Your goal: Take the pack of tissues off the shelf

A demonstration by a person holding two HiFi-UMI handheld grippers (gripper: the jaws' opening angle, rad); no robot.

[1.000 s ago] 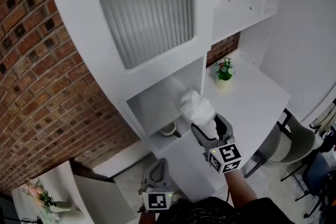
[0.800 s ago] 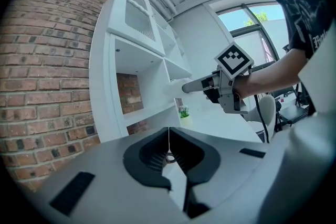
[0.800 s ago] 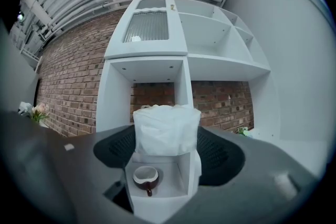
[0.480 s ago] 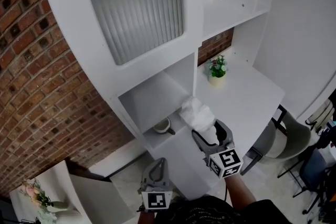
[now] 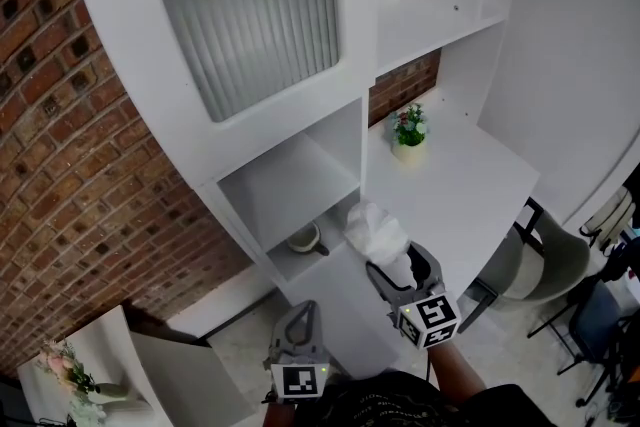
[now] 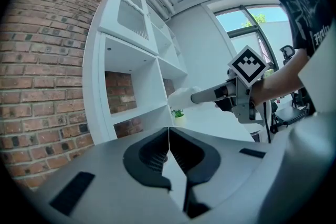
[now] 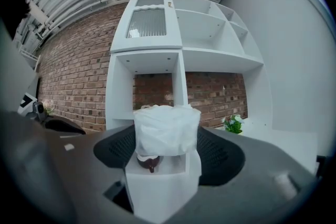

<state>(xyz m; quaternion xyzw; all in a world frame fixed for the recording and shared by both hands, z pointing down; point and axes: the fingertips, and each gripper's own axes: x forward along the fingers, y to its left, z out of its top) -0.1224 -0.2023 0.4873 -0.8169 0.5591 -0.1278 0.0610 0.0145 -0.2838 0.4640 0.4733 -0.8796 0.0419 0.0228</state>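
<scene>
The white pack of tissues (image 5: 377, 232) is clamped between the jaws of my right gripper (image 5: 395, 257), held in the air just in front of the low shelf (image 5: 300, 262) of the white cabinet. In the right gripper view the pack of tissues (image 7: 167, 129) fills the gap between the jaws, with the shelf (image 7: 155, 162) below it. My left gripper (image 5: 297, 347) hangs low near my body, its jaws closed together with nothing between them. From the left gripper view I see the pack of tissues (image 6: 180, 97) held out by the right gripper (image 6: 195, 96).
A small cup (image 5: 304, 238) stands on the low shelf, also seen as a dark cup (image 7: 148, 160) under the pack. A potted plant (image 5: 407, 129) sits on the white desk (image 5: 470, 195). A brick wall (image 5: 70, 165) lies left; chairs (image 5: 545, 265) stand right.
My right gripper has drawn the pack of tissues back out of the shelf compartment toward me and a little lower. The left gripper has stayed where it was.
</scene>
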